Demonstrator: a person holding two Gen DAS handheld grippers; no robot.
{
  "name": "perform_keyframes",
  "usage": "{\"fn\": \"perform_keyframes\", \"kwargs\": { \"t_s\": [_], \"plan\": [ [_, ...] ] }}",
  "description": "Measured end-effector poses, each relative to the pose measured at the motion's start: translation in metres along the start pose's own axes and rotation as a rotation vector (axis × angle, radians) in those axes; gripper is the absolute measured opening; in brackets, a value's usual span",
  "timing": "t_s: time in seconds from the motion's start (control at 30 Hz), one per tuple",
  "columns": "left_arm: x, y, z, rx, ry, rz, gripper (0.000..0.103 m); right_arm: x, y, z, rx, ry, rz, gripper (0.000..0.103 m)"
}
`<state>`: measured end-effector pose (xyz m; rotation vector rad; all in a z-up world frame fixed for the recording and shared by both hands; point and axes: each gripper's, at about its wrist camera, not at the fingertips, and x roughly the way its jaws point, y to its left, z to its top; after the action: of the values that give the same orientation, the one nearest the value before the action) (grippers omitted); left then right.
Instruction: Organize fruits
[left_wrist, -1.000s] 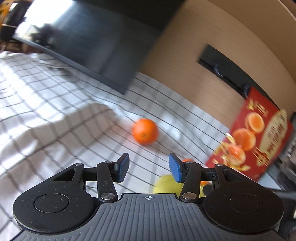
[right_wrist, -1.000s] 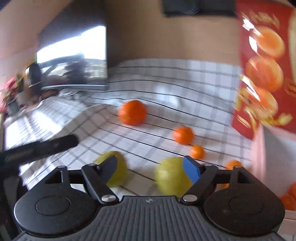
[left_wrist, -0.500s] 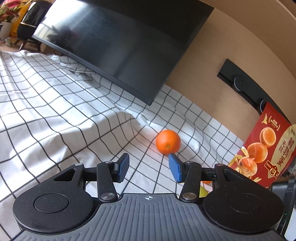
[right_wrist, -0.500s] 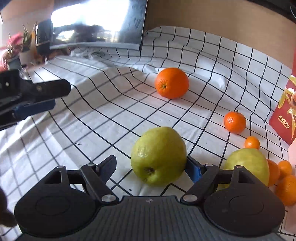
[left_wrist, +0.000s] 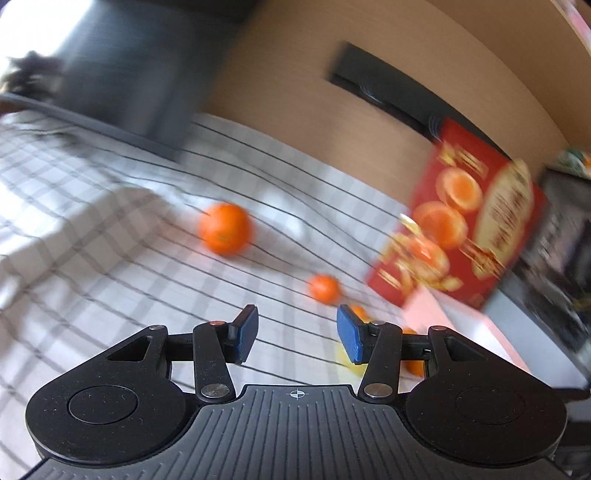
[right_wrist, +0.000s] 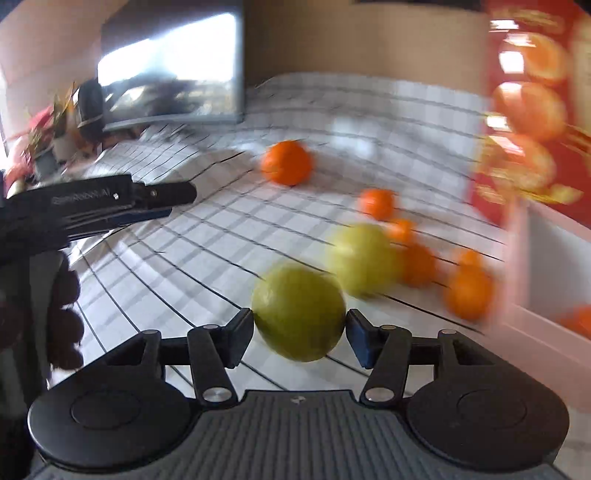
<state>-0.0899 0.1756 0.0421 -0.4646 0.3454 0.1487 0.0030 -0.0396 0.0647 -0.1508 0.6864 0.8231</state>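
In the right wrist view a green round fruit (right_wrist: 299, 314) sits between the pads of my right gripper (right_wrist: 299, 332). Its jaws are closing and both pads touch the fruit's sides. A second yellow-green fruit (right_wrist: 360, 258) lies just behind it on the checked cloth (right_wrist: 192, 266). A big orange (right_wrist: 286, 162) lies farther back, with a small tangerine (right_wrist: 376, 203) and several little oranges (right_wrist: 467, 291) to the right. My left gripper (left_wrist: 295, 338) is open with nothing between its blue pads. It faces the big orange (left_wrist: 226, 229) and a tangerine (left_wrist: 324, 288).
A red box printed with oranges (right_wrist: 535, 129) stands at the right, and a pale pink container (right_wrist: 546, 266) in front of it holds an orange. A dark monitor (right_wrist: 173, 81) stands at the back left. The left gripper (right_wrist: 173, 203) and a person's hand (right_wrist: 66, 321) reach in from the left.
The right gripper's jaws have come in onto the green fruit, which earlier lay loose between wide fingers. Both views have swung and are blurred; the left gripper stays open.
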Motion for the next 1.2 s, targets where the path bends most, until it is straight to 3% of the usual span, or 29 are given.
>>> {"fn": "perform_keyframes", "kwargs": {
  "t_s": [0.1, 0.17, 0.23, 0.4, 0.5, 0.57, 0.63, 0.67, 0.8, 0.83, 1.07, 1.2],
  "plan": [
    [0.017, -0.032, -0.001, 0.05, 0.04, -0.084, 0.052, -0.041, -0.035, -0.024, 0.025, -0.082, -0.113, 0.04],
    [0.03, -0.057, 0.0, 0.088, 0.051, -0.128, 0.052, -0.061, -0.054, -0.037, 0.022, -0.124, -0.221, 0.039],
    [0.047, -0.079, 0.0, 0.132, 0.066, -0.143, 0.052, -0.073, -0.073, -0.045, 0.05, -0.141, -0.249, 0.038],
    [0.083, -0.122, -0.01, 0.22, 0.149, -0.165, 0.052, -0.068, -0.099, -0.058, 0.123, -0.115, -0.219, 0.038],
    [0.091, -0.127, -0.011, 0.242, 0.156, -0.156, 0.052, -0.054, -0.103, -0.067, 0.155, -0.08, -0.193, 0.039],
    [0.089, -0.121, -0.008, 0.218, 0.128, -0.138, 0.052, -0.053, -0.1, -0.072, 0.158, -0.087, -0.165, 0.048],
    [0.084, -0.112, -0.006, 0.195, 0.106, -0.12, 0.052, -0.055, -0.092, -0.071, 0.129, -0.11, -0.15, 0.075],
    [0.08, -0.106, -0.004, 0.182, 0.094, -0.104, 0.052, -0.057, -0.086, -0.069, 0.108, -0.132, -0.152, 0.078],
    [0.068, -0.084, -0.001, 0.138, 0.062, -0.051, 0.052, -0.047, -0.067, -0.05, 0.047, -0.148, -0.154, 0.079],
    [0.065, -0.078, 0.0, 0.129, 0.058, -0.052, 0.052, -0.041, -0.064, -0.045, 0.048, -0.143, -0.143, 0.086],
    [0.046, -0.05, 0.007, 0.09, 0.028, -0.039, 0.052, -0.003, -0.036, -0.025, 0.071, -0.083, 0.015, 0.087],
    [0.041, -0.041, 0.008, 0.066, 0.016, -0.036, 0.052, 0.009, -0.011, -0.02, 0.015, -0.075, 0.027, 0.087]
  ]
}}
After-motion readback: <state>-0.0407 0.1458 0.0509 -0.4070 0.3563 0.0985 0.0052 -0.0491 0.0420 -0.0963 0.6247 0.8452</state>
